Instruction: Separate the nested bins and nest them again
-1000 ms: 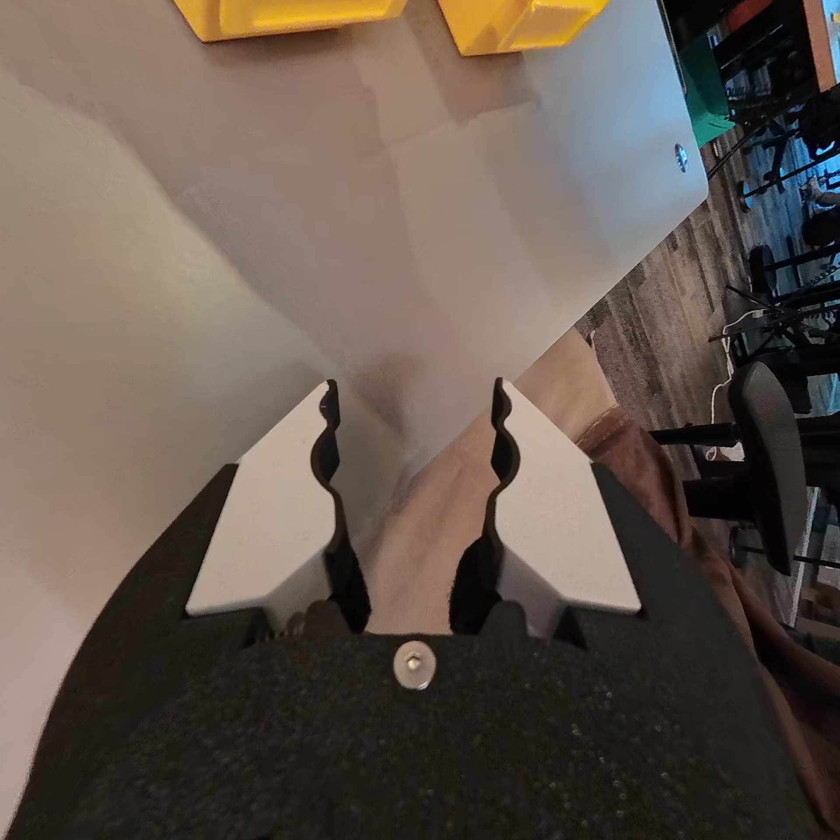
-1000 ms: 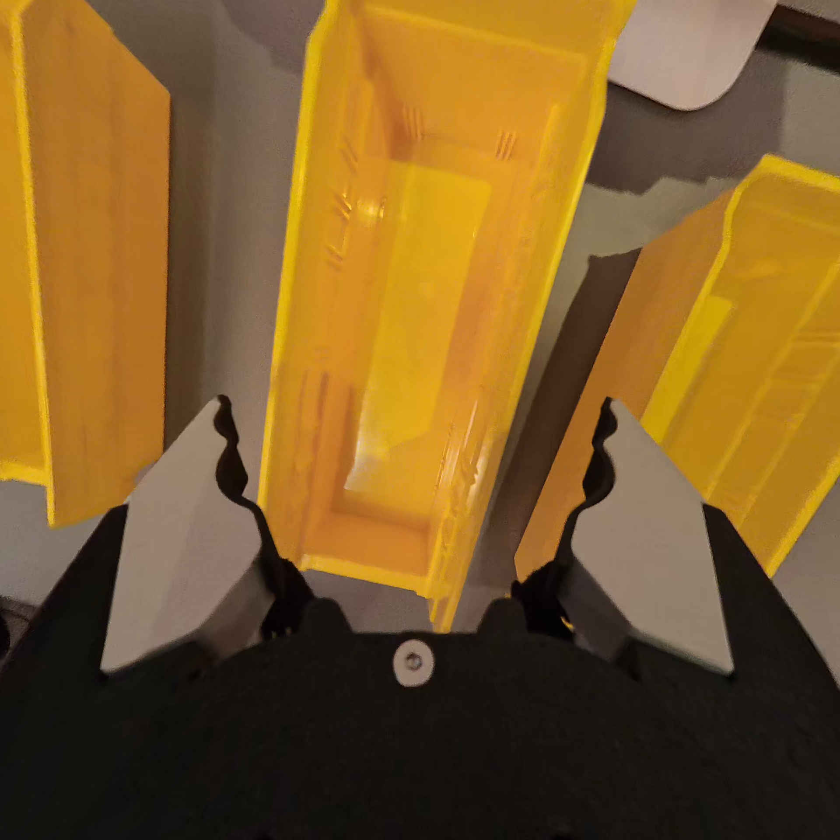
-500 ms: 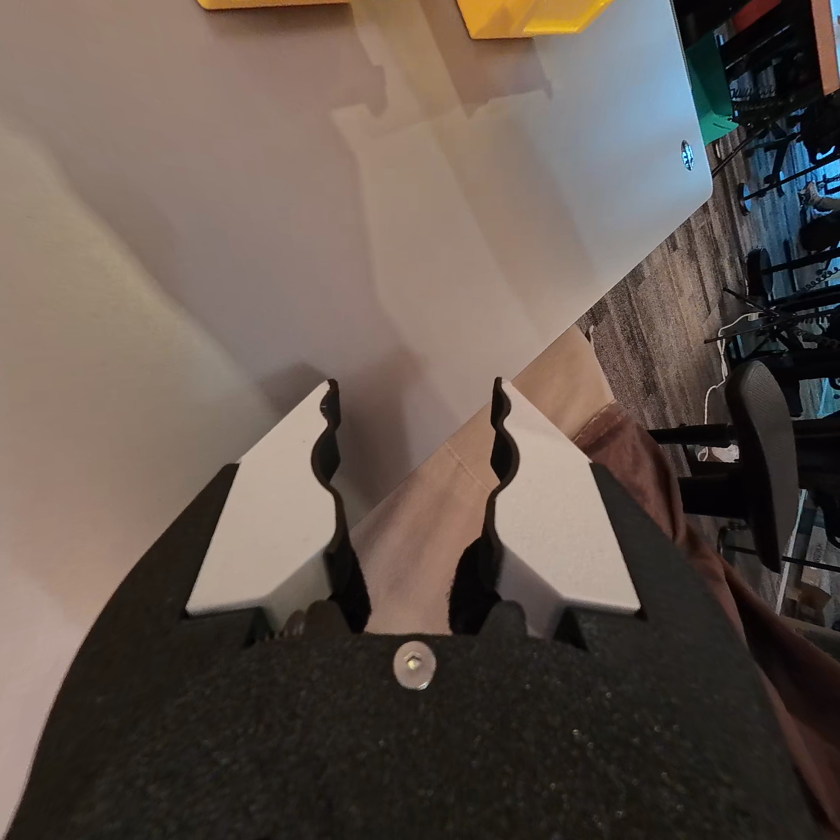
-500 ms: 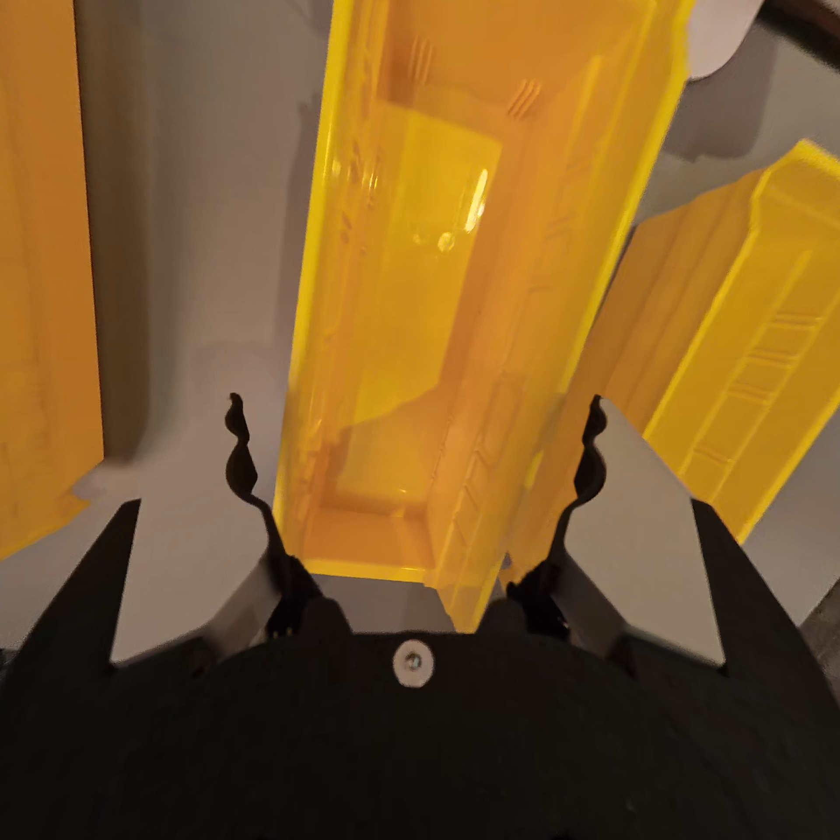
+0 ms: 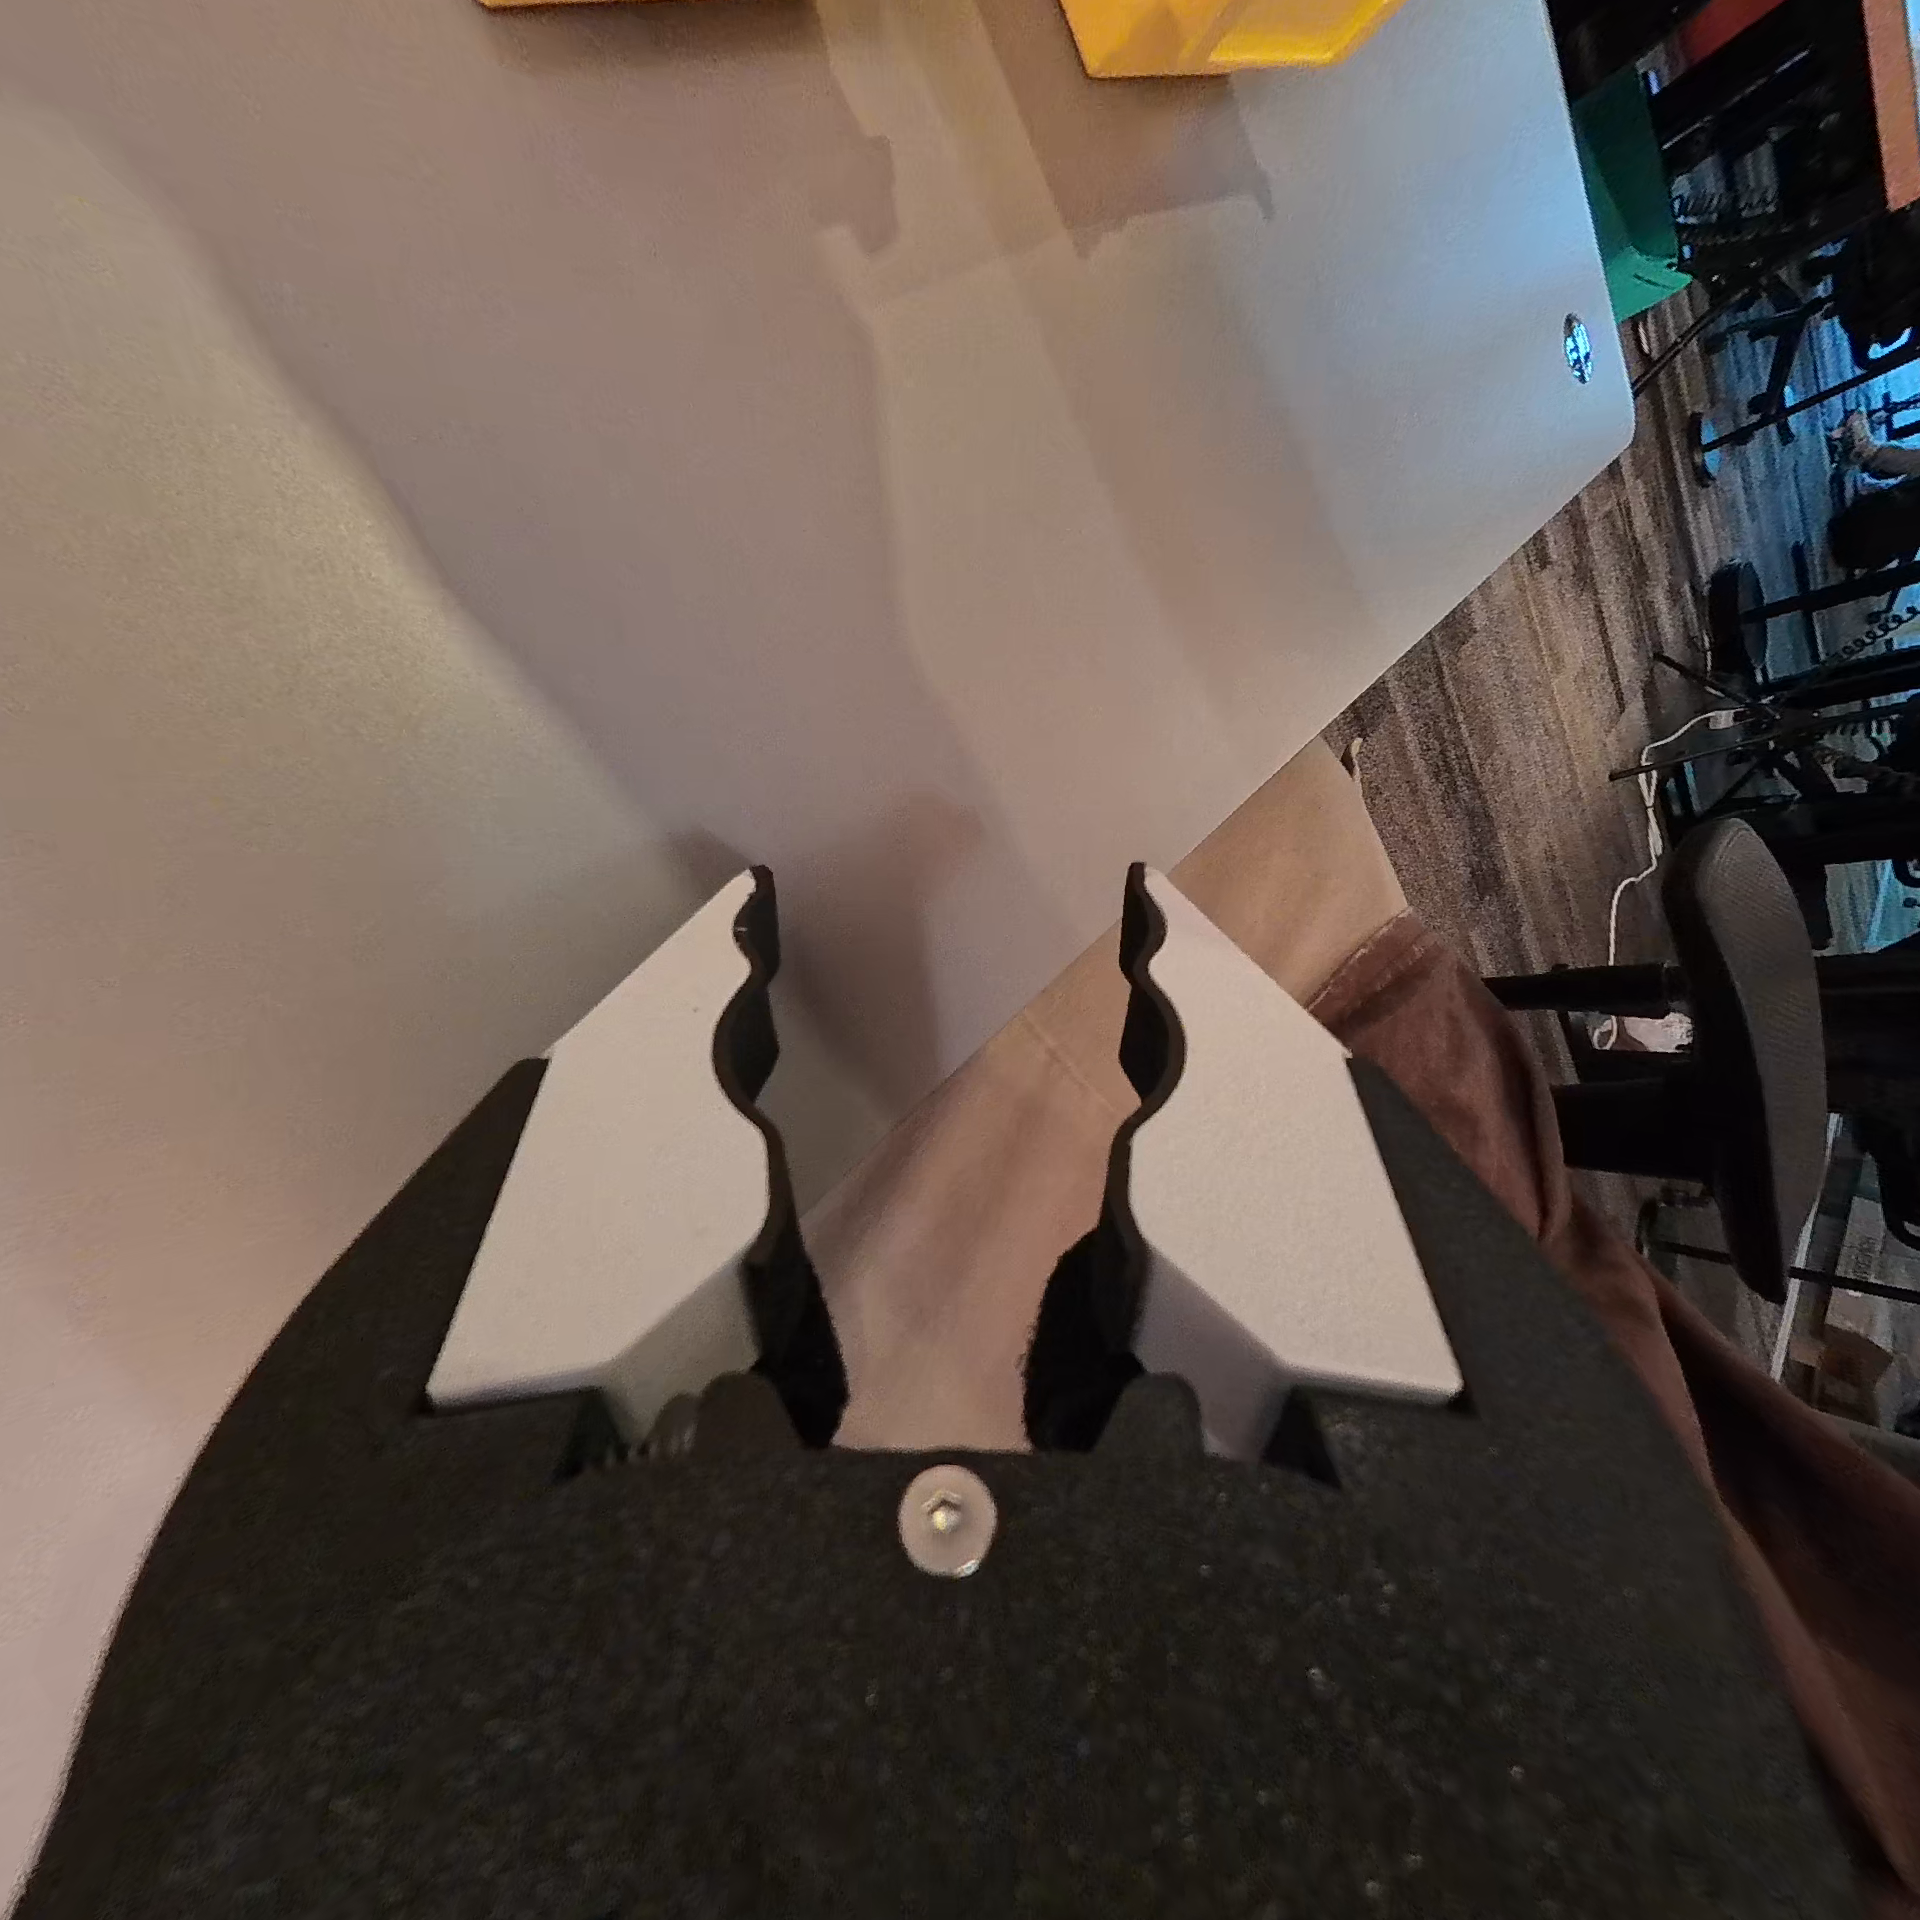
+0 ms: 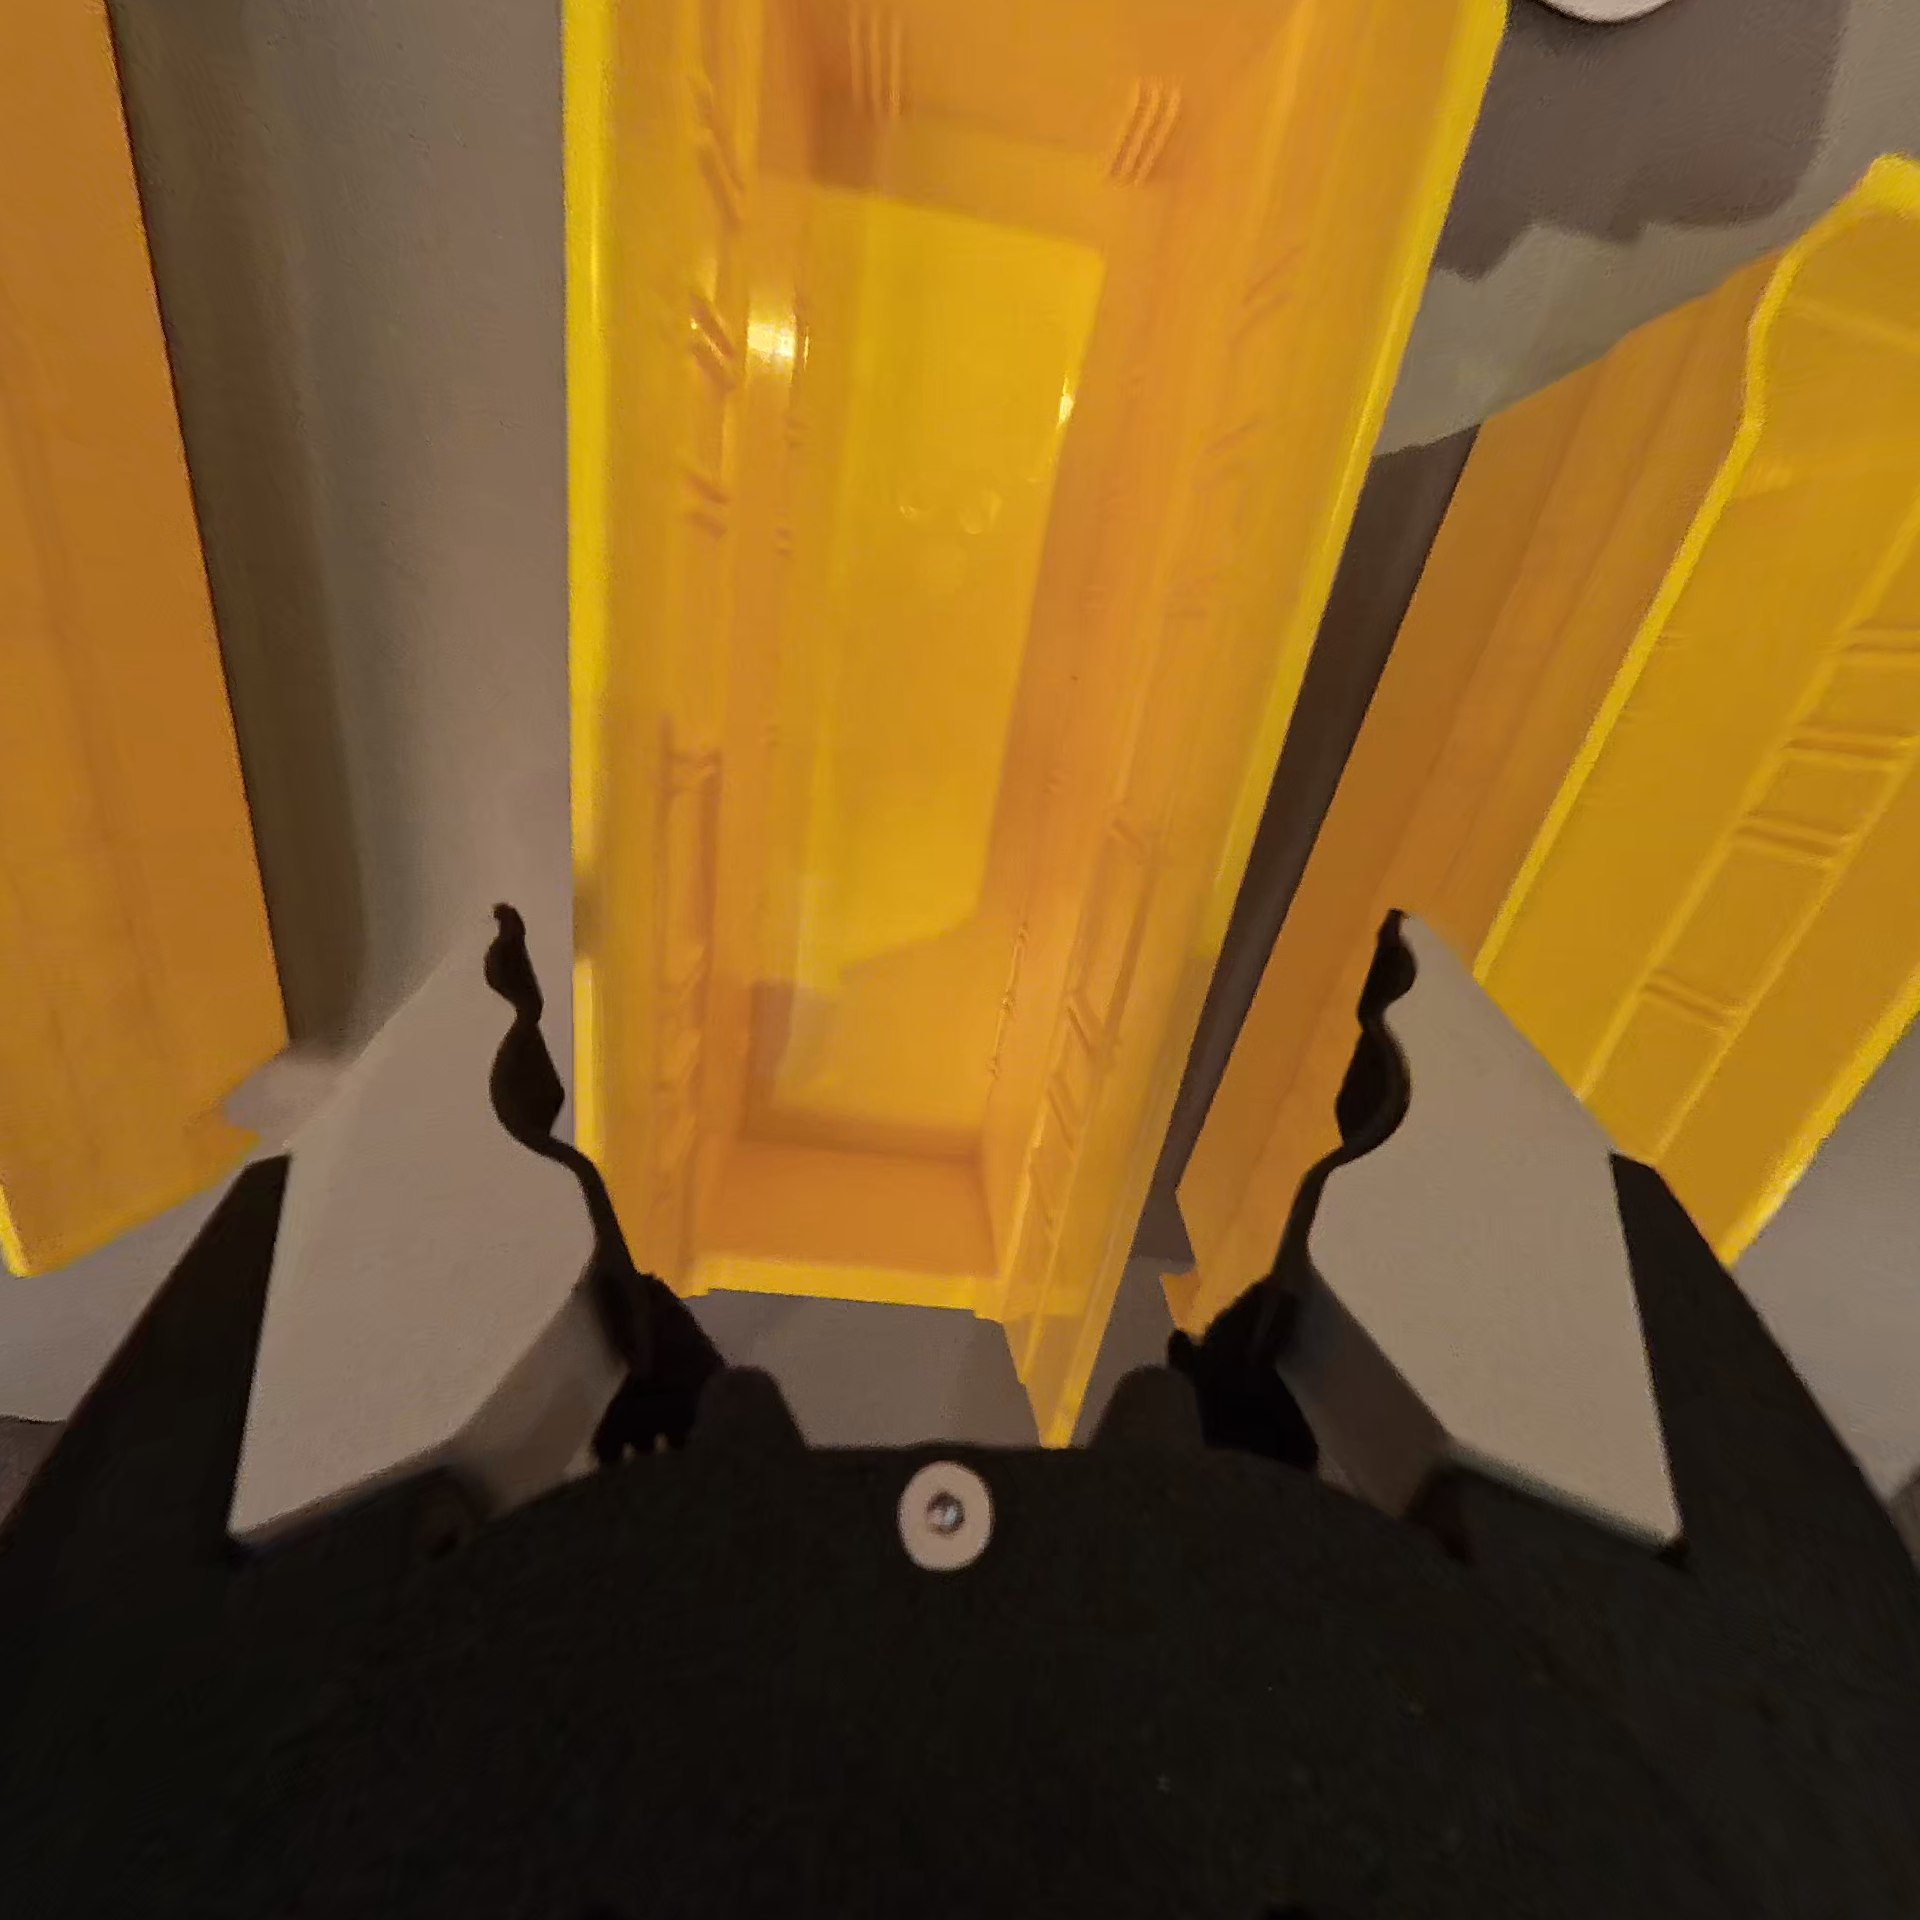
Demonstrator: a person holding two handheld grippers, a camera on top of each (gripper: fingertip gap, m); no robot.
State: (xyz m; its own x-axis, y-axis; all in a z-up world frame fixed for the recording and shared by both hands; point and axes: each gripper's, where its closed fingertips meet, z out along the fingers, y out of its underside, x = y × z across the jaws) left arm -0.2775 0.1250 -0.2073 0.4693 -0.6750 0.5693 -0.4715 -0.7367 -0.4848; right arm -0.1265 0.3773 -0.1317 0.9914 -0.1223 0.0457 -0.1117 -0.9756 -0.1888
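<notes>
Three yellow bins stand apart on the grey table (image 6: 395, 520) in the right wrist view. The middle bin (image 6: 935, 623) lies lengthwise, open side up and empty. My right gripper (image 6: 951, 920) is open, its fingers either side of this bin's near end without touching it. A second bin (image 6: 104, 727) is at the left and a third bin (image 6: 1662, 727) is angled at the right. My left gripper (image 5: 951, 883) is open and empty over the table's near edge, far from the bins. Only one bin corner (image 5: 1226, 31) shows at the top of that view.
In the left wrist view the table (image 5: 935, 468) stretches wide between my gripper and the bins. Its edge runs diagonally at the right, with a person's leg (image 5: 987, 1195), wood floor and an office chair (image 5: 1745, 1060) beyond it.
My right gripper has moved forward and lower over the middle bin, still open. My left gripper has drawn back towards the table edge, so the bins have slid out of the top of its view.
</notes>
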